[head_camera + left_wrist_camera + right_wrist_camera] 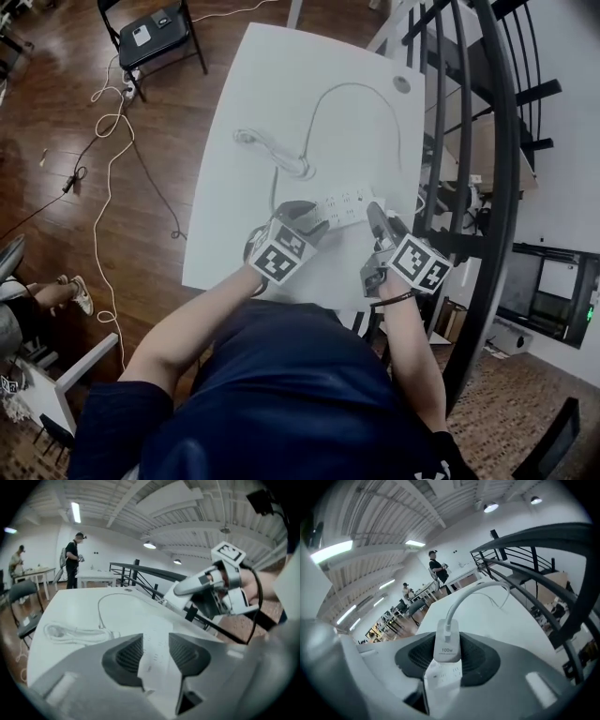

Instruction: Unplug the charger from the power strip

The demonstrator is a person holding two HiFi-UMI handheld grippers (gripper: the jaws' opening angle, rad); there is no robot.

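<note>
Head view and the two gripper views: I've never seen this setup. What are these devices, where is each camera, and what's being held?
A person holds a two-jaw gripper in each hand; the patterned cubes are part of them. The head view looks down from the person's head onto a white table with a power strip, a coiled cord and a long cable. The other two cameras ride on the grippers, looking along their jaws. The left gripper clamps the power strip; the right gripper clamps a white charger standing on that strip.
</note>
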